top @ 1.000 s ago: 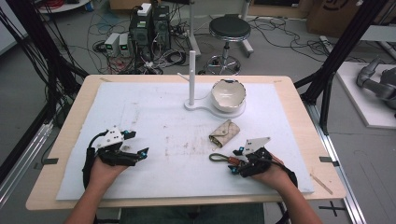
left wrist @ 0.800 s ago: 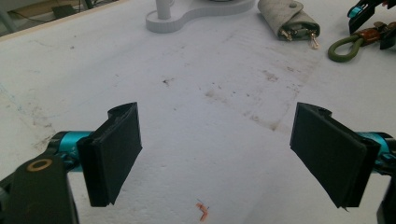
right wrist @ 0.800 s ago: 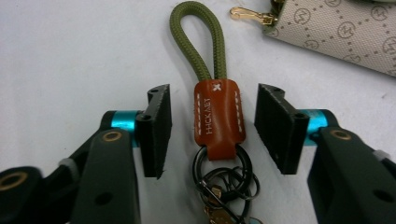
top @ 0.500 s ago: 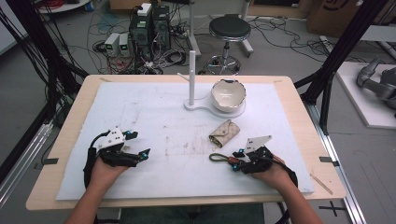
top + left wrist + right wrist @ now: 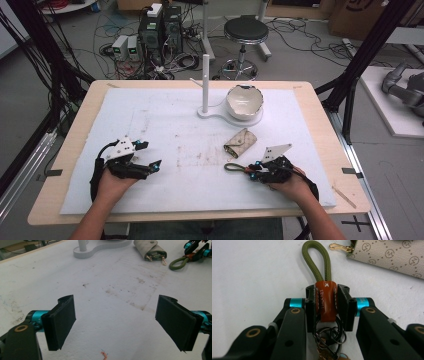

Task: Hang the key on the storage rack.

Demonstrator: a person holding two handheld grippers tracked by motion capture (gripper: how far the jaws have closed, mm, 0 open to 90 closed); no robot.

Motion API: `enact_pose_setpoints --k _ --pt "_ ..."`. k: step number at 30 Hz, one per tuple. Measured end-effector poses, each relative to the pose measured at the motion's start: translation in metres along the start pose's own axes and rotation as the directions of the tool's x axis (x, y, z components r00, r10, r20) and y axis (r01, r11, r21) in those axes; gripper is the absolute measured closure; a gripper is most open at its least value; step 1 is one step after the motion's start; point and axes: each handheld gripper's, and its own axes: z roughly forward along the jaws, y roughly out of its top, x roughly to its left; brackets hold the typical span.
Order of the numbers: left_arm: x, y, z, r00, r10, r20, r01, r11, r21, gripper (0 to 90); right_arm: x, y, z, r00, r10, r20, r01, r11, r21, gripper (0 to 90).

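On the left of the desk (image 5: 310,107) my left claw (image 5: 150,167) rests low on the white mat (image 5: 165,115), and I see in the left gripper view that its jaws stand wide apart with nothing between them. In the middle stands a white stand (image 5: 205,85) with a cracked bowl (image 5: 244,101) on its base. Nearer to me lies a beige key pouch (image 5: 240,142). My right claw (image 5: 252,171) is closed on a keychain (image 5: 326,301); the right gripper view shows the jaws pressing its brown leather tab, the green cord loop (image 5: 316,261) lying forward on the mat, just beside the pouch.
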Motion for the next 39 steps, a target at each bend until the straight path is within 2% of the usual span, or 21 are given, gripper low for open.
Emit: enact_pose_setpoints --k 5,9,10,11,12,13,15,17,18,19,20,21,25,27,28,29,30,35,36,37,39 --pt "0.0 0.0 0.0 1.0 -0.005 -0.003 0.005 1.0 -0.002 16.6 0.0 0.0 0.0 1.0 -0.007 0.004 0.007 1.0 -0.01 73.2" --pt "0.0 0.0 -0.001 1.0 -0.004 -0.008 0.004 1.0 -0.003 16.6 0.002 0.002 -0.005 0.9999 -0.012 0.011 0.012 0.999 -0.05 73.2" --pt "0.0 0.0 -0.001 1.0 -0.004 -0.007 0.004 1.0 -0.005 16.5 0.004 0.005 -0.009 0.9998 -0.013 0.016 0.015 0.997 -0.081 73.1" --pt "0.0 0.0 -0.002 0.9999 -0.003 -0.01 0.003 1.0 -0.004 16.5 0.004 0.005 -0.009 0.9998 -0.013 0.016 0.015 0.997 -0.081 73.1" --pt "0.0 0.0 -0.002 0.9999 -0.005 -0.012 0.005 1.0 -0.008 16.6 0.005 0.008 -0.013 0.9987 -0.019 0.047 0.024 0.993 -0.116 73.1" --pt "0.0 0.0 -0.002 0.9999 -0.005 -0.012 0.005 1.0 -0.008 16.5 0.005 0.008 -0.013 0.9987 -0.019 0.047 0.024 0.993 -0.116 73.1" --pt "0.0 0.0 -0.002 0.9999 -0.006 -0.015 0.006 1.0 -0.008 16.6 0.006 0.012 -0.019 0.9972 -0.02 0.071 0.031 0.988 -0.151 73.1" --pt "0.0 0.0 -0.002 0.9998 -0.007 -0.016 0.007 1.0 -0.006 16.5 0.008 0.017 -0.025 0.9932 -0.03 0.112 0.05 0.983 -0.174 73.1" --pt "0.0 0.0 -0.002 0.9999 -0.006 -0.015 0.006 1.0 -0.006 16.6 0.01 0.024 -0.031 0.9889 -0.035 0.145 0.064 0.977 -0.201 73.1" --pt "0.0 0.0 -0.002 0.9999 -0.003 -0.014 0.003 1.0 -0.005 16.6 0.01 0.024 -0.031 0.9889 -0.035 0.145 0.064 0.977 -0.201 73.1" --pt "0.0 0.001 -0.002 0.9999 -0.001 -0.013 0.0 1.0 -0.006 16.6 0.011 0.031 -0.037 0.984 -0.036 0.175 0.075 0.971 -0.226 73.2" --pt "0.0 0.001 -0.002 0.9999 -0.001 -0.013 0.0 1.0 -0.006 16.5 0.011 0.031 -0.037 0.984 -0.036 0.175 0.075 0.971 -0.226 73.2" --pt "-0.001 0.001 -0.003 0.9999 -0.005 -0.015 0.005 0.9999 -0.014 16.6 0.009 0.052 -0.05 0.9704 -0.027 0.24 0.096 0.955 -0.282 73.1" --pt "-0.002 0.001 -0.003 0.9998 -0.002 -0.018 0.002 0.9999 -0.014 16.6 0.008 0.057 -0.052 0.968 -0.027 0.249 0.101 0.952 -0.288 73.1" --pt "-0.002 0.001 -0.004 0.9998 -0.002 -0.018 0.001 0.9999 -0.017 16.6 0.005 0.068 -0.054 0.9632 -0.025 0.268 0.108 0.948 -0.299 73.1" --pt "-0.002 0.001 -0.004 0.9998 -0.002 -0.018 0.001 0.9999 -0.017 16.6 0.005 0.068 -0.054 0.9632 -0.025 0.268 0.108 0.948 -0.299 73.1" --pt "-0.002 0.001 -0.005 0.9998 -0.003 -0.021 0.003 0.9998 -0.019 16.6 0.001 0.078 -0.055 0.9595 -0.025 0.28 0.115 0.944 -0.309 73.1" --pt "-0.001 0.001 -0.005 0.9997 -0.004 -0.023 0.003 0.9998 -0.017 16.6 -0.009 0.099 -0.056 0.9523 -0.012 0.305 0.113 0.942 -0.316 73.1" --pt "-0.001 0.001 -0.005 0.9997 -0.004 -0.022 0.004 0.9999 -0.016 16.6 -0.013 0.109 -0.056 0.9471 -0.012 0.321 0.118 0.942 -0.314 73.1" --pt "0.0 0.001 -0.005 0.9997 -0.003 -0.022 0.003 0.9999 -0.015 16.6 -0.013 0.109 -0.056 0.9471 -0.012 0.321 0.118 0.942 -0.314 73.1" --pt "-0.001 0.001 -0.004 0.9998 -0.005 -0.02 0.004 0.9999 -0.013 16.6 -0.02 0.126 -0.057 0.9405 -0.016 0.339 0.129 0.941 -0.312 73.1"
